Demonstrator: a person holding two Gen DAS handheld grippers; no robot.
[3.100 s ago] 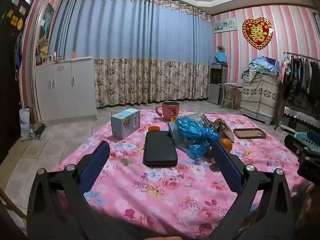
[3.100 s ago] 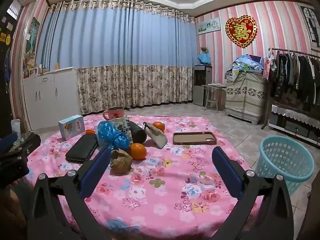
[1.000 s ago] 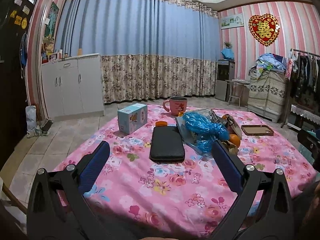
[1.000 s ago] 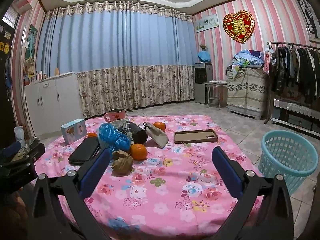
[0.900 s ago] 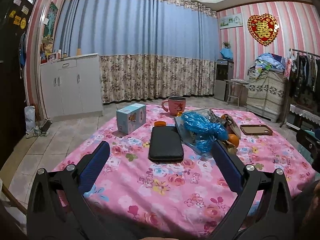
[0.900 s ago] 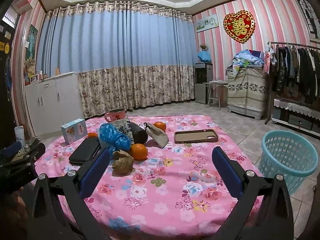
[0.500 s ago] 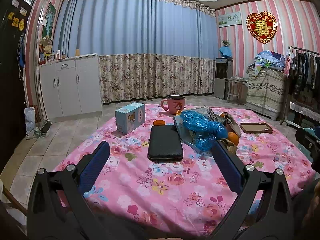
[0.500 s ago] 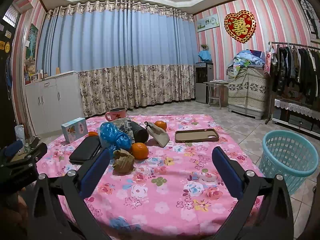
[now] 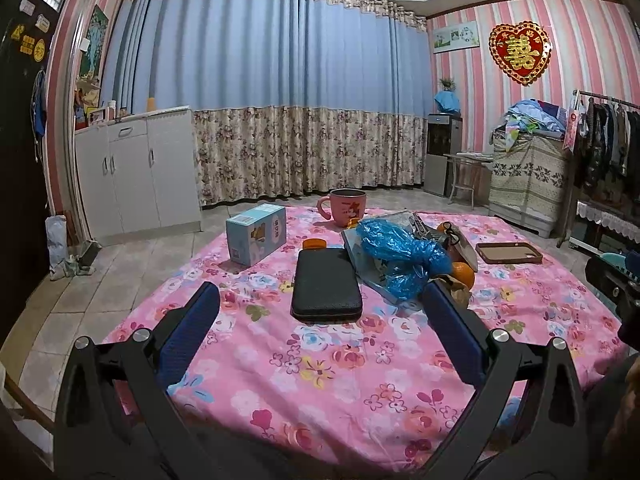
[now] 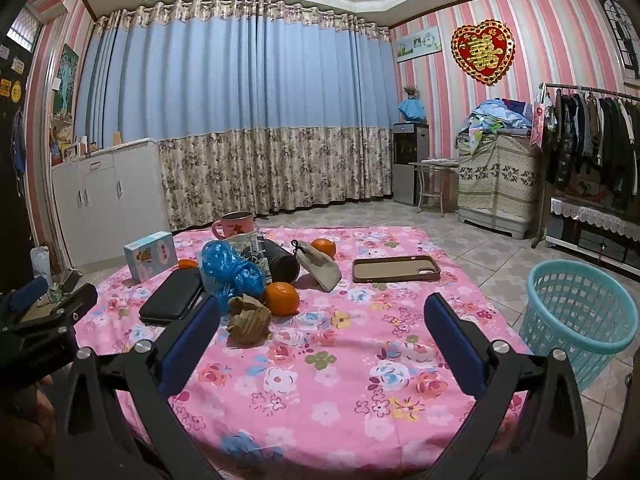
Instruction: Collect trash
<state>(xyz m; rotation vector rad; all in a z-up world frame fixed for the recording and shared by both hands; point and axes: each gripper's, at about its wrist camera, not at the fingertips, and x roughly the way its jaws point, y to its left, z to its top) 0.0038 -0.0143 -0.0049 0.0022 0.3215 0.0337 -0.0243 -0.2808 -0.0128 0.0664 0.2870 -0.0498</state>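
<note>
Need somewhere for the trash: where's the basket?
In the right wrist view, the teal basket stands on the tiled floor, right of the table.

Two wrist cameras, both near the table's front edge.
They face the curtain wall; both show the table (image 9: 320, 360) (image 10: 340, 380) and its clutter.

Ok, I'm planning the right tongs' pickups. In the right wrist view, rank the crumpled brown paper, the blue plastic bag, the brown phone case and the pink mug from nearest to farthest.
From the right tongs:
1. Crumpled brown paper, just ahead, by the left finger.
2. Blue plastic bag, behind the paper, left of centre.
3. Brown phone case, farther back, to the right.
4. Pink mug, at the table's far edge, left.
</note>
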